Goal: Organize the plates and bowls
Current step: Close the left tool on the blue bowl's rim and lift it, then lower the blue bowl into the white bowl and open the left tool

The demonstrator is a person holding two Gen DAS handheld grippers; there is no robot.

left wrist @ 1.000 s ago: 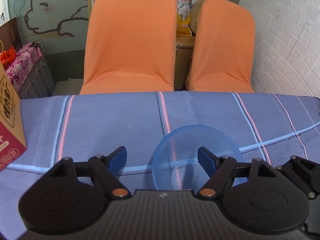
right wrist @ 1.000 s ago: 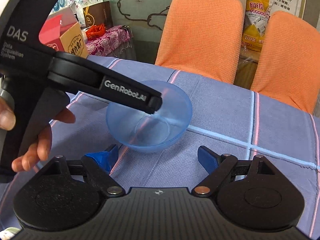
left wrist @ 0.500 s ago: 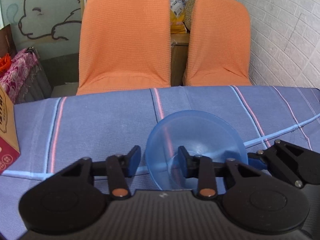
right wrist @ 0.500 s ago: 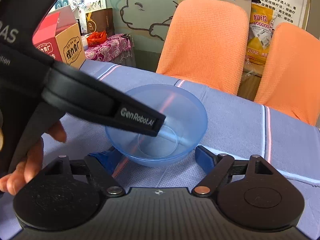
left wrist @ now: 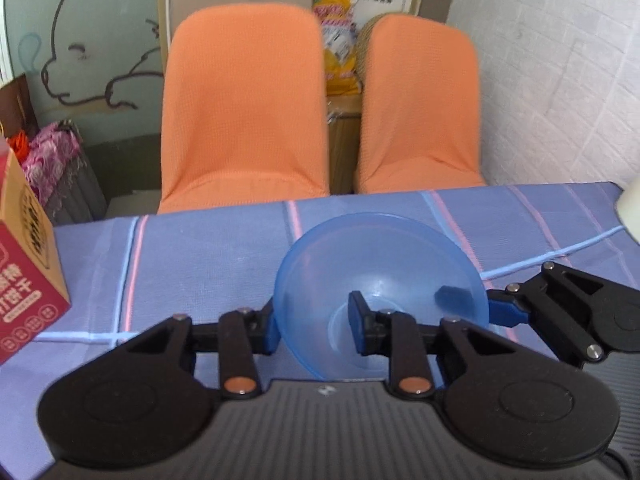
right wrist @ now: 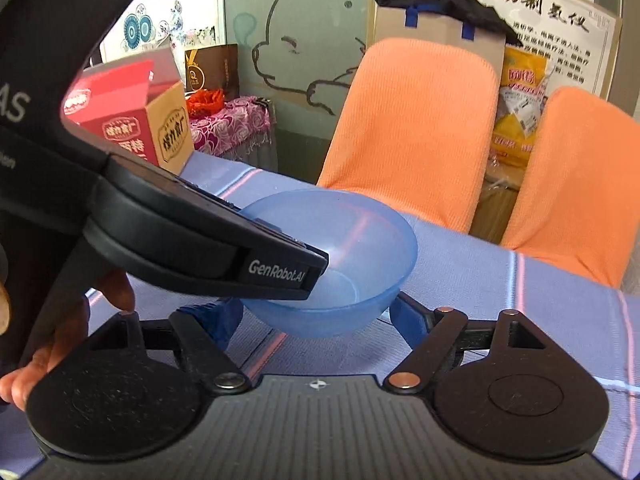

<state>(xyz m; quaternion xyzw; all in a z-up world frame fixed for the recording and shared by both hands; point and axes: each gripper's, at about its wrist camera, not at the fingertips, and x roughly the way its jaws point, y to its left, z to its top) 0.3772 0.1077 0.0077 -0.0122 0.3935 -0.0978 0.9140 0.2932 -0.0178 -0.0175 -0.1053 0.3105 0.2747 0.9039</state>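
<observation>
Translucent blue plastic, the bowl sits over the striped purple tablecloth, near the table's far edge in front of two orange chairs. We hold it with both tools. Our left gripper is clamped on the bowl's near-left wall, one blue pad outside and the other inside. Our right gripper is closed on the bowl from both sides of its lower body, blue pads pressed against it. The left tool's black arm crosses the right wrist view. A red and tan carton stands at the table's left.
</observation>
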